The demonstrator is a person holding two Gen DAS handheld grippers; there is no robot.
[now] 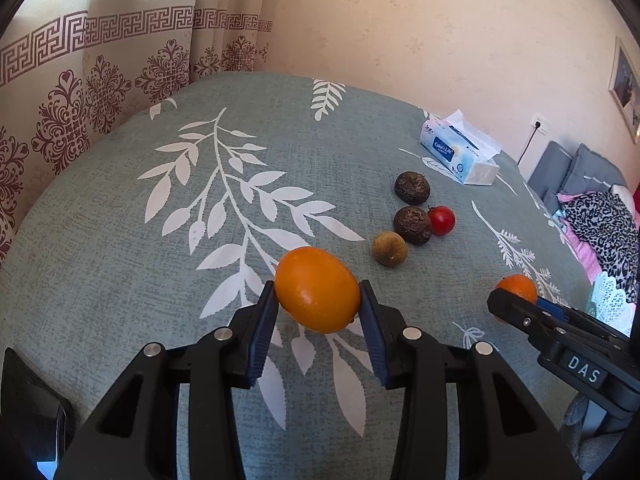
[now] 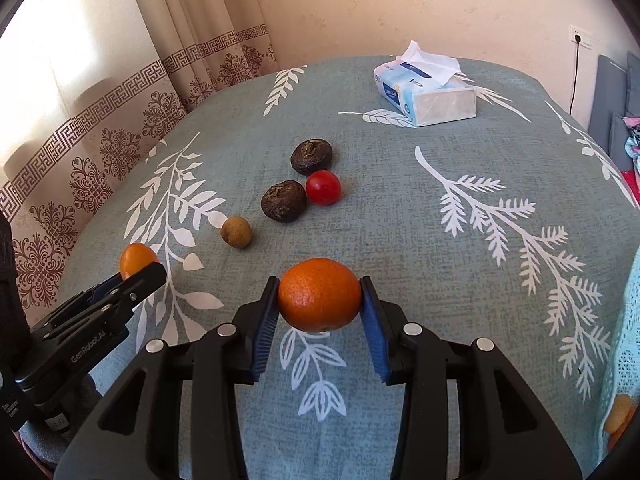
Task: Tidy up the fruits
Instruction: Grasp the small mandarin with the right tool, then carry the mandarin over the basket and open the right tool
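My left tongs (image 1: 318,300) clamp a smooth oval orange fruit (image 1: 317,289); my right tongs (image 2: 320,300) clamp a dimpled round mandarin (image 2: 319,294). Both hang above the leaf-print counter (image 2: 400,220). Pad contact is narrow: either may slip, roll toward the fruits ahead.

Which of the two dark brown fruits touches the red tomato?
The nearer dark fruit, beside the small tan fruit, touches the red tomato. The farther dark fruit, toward the tissue pack, lies apart.
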